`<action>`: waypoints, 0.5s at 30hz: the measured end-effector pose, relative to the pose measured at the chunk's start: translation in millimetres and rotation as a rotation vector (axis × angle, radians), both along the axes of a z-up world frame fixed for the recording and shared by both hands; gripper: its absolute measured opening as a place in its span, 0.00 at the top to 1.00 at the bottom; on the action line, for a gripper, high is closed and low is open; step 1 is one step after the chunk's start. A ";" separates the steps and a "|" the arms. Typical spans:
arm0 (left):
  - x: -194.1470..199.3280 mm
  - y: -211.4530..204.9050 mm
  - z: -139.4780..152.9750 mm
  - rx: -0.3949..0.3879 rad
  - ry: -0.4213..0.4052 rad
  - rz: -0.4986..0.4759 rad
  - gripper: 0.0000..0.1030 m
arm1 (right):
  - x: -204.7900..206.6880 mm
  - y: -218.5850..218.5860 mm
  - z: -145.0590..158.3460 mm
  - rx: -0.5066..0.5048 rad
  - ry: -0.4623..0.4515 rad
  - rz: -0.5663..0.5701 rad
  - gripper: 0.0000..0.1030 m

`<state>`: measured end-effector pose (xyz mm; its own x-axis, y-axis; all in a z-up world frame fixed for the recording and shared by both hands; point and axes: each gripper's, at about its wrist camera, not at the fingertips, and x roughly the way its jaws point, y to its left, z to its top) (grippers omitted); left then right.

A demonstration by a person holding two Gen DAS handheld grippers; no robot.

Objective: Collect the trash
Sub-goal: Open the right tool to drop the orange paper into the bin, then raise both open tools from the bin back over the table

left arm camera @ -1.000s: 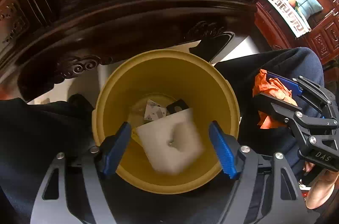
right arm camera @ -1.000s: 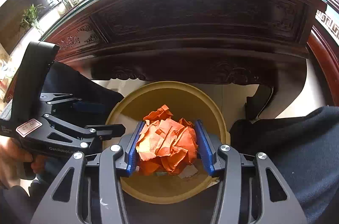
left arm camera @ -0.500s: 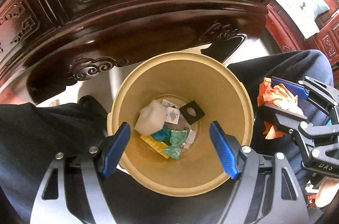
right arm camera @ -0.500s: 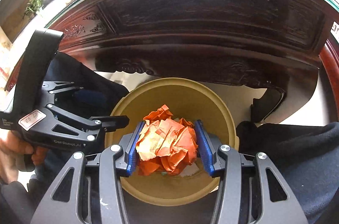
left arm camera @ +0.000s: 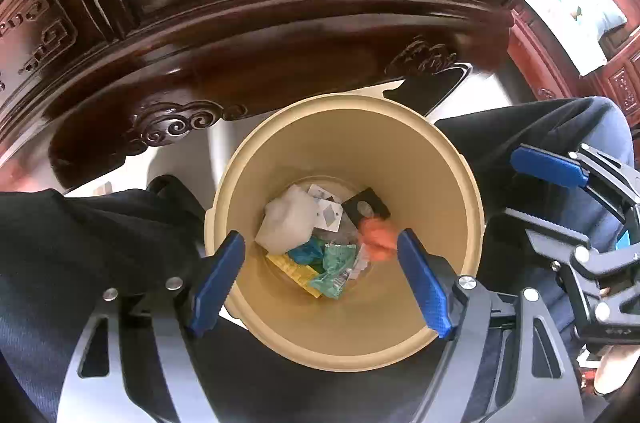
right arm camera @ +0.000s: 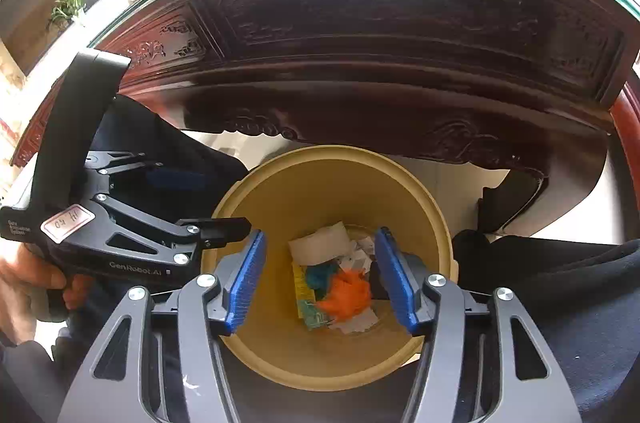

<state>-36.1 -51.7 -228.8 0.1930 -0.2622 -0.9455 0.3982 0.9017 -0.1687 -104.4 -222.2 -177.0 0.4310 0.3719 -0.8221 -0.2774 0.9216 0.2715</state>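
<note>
Count: one yellow bin (left arm camera: 432, 183), between two dark-trousered knees (left arm camera: 100, 235). Two grippers over it: left gripper (left arm camera: 320, 279) and right gripper (right arm camera: 318, 279), each with two blue pads spread apart, nothing between them. Inside: one orange paper wad (right arm camera: 346, 293), one white lump (left arm camera: 286, 225), one black square piece (left arm camera: 366, 209). Smaller scraps uncountable.

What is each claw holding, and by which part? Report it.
Nothing. The left claw and right claw are open; the orange paper ball is in the bin.
</note>
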 end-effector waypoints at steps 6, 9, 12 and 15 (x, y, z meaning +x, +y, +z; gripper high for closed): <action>1.5 -0.7 -1.6 0.000 0.004 -0.004 0.24 | 0.1 1.7 -3.4 0.005 0.016 0.009 0.32; 1.9 -1.4 -1.8 0.002 0.003 -0.007 0.24 | 0.2 2.7 -3.8 0.006 0.018 0.010 0.32; 1.8 -2.1 -1.8 0.004 0.000 -0.005 0.24 | -0.1 2.4 -3.8 0.000 0.013 0.008 0.32; 2.0 -2.3 -0.9 0.005 -0.004 -0.004 0.24 | -0.3 1.9 -4.3 0.010 0.011 0.008 0.32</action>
<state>-34.1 -54.0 -229.7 0.1957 -0.2582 -0.9461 0.4022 0.9010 -0.1627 -104.7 -220.3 -181.3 0.4190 0.3833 -0.8231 -0.2813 0.9167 0.2837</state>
